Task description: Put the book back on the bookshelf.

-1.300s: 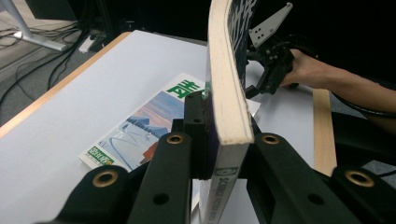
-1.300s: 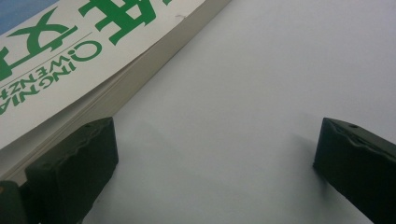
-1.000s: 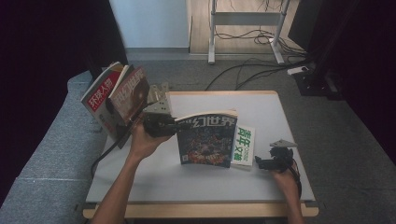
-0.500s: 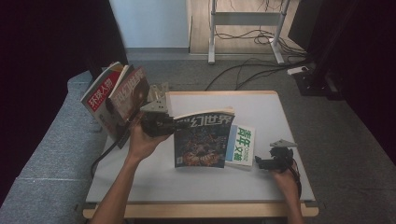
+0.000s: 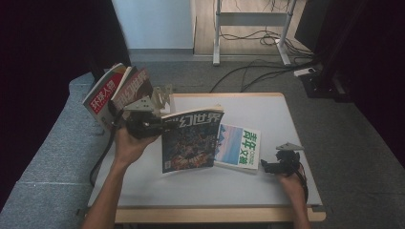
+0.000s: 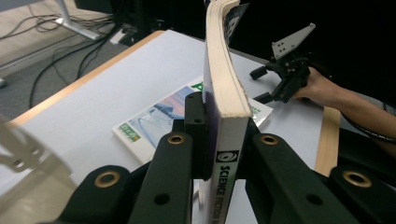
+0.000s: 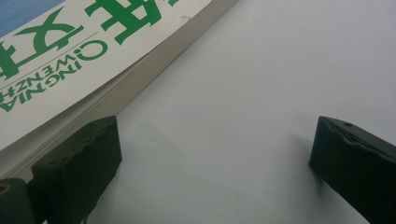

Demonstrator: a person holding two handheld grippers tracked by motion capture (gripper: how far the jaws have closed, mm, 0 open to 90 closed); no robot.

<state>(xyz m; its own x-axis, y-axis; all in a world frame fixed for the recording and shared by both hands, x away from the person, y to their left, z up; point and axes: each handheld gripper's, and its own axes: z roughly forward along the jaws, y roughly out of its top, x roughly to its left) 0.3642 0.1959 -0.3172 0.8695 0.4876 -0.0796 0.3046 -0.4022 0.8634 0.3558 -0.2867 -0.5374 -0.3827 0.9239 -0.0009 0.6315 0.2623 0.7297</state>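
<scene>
Up at the left side of the table (image 5: 248, 191), the left gripper (image 5: 152, 125) has its jaws clenched on the spine of a science-fiction magazine (image 5: 191, 140), lifting it clear of the tabletop so that it hangs with its dark cover facing the near side. From the left gripper view, the same magazine (image 6: 224, 93) stands on edge between the two black jaws, its cream page block curving upward and the spine lettering sitting right in the grip. Just to the right of it, a second magazine with a white-and-blue cover and green characters (image 5: 237, 146) lies flat on the table, its left edge tucked behind the raised one. The right gripper (image 5: 265, 166) rests low at the near right of the table, close beside that flat magazine's near right corner; its jaws are spread wide with nothing between them, and in the right gripper view the green-lettered cover (image 7: 84, 56) lies just beyond the left jaw. More magazines with red covers (image 5: 117, 93) lean in a rack off the far left corner.
</scene>
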